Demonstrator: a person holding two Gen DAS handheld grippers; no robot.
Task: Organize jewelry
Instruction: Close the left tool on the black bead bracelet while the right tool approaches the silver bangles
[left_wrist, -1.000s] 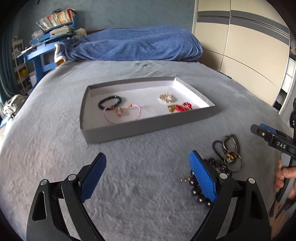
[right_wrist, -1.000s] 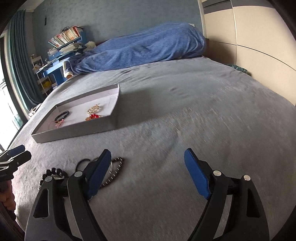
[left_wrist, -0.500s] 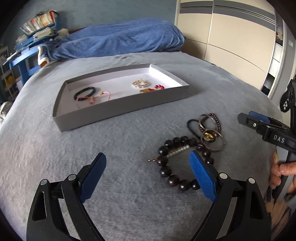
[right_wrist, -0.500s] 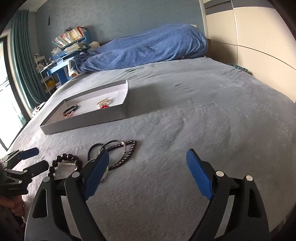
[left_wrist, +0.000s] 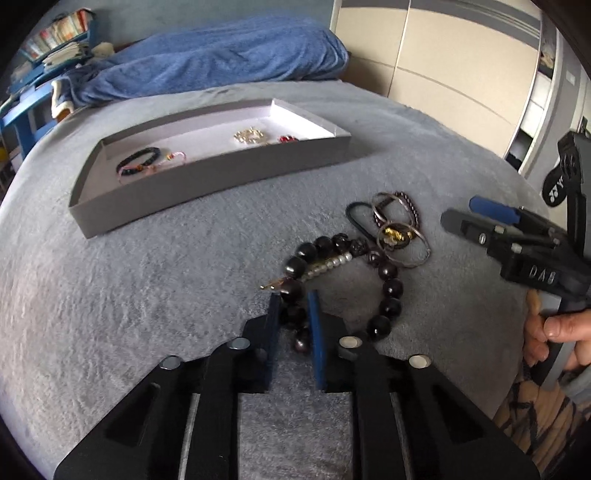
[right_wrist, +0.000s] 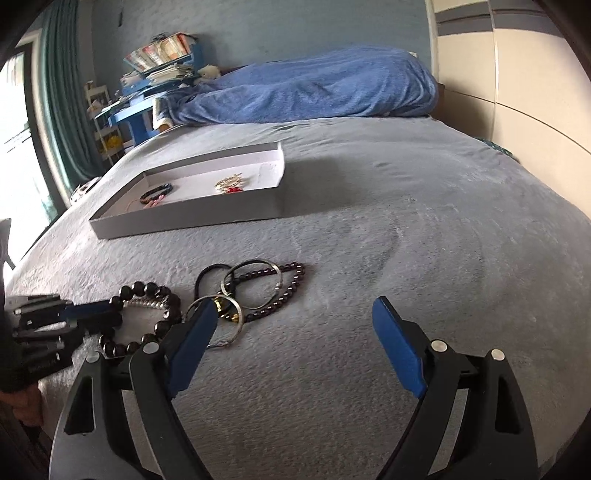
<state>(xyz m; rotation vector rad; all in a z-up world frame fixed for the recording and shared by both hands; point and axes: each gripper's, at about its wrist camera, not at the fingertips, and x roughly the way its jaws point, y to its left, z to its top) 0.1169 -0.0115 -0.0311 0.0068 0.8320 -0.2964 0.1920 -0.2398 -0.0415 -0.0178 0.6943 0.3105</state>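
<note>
On the bed, left tongs (left_wrist: 293, 295) closing on bead bracelet (left_wrist: 391, 288) — right tongs (right_wrist: 295, 325) wide, empty.

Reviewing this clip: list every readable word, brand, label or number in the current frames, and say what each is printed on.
"DAS": raised letters, the last one blurred, on the side of the right gripper as seen from the left wrist.
White logo print, partly cut off and unreadable: on a black bag by the wardrobe.
Faint raised lettering, too dark to read: on the left gripper in the right wrist view.
Book stack on the blue desk: spines too small to read.
</note>
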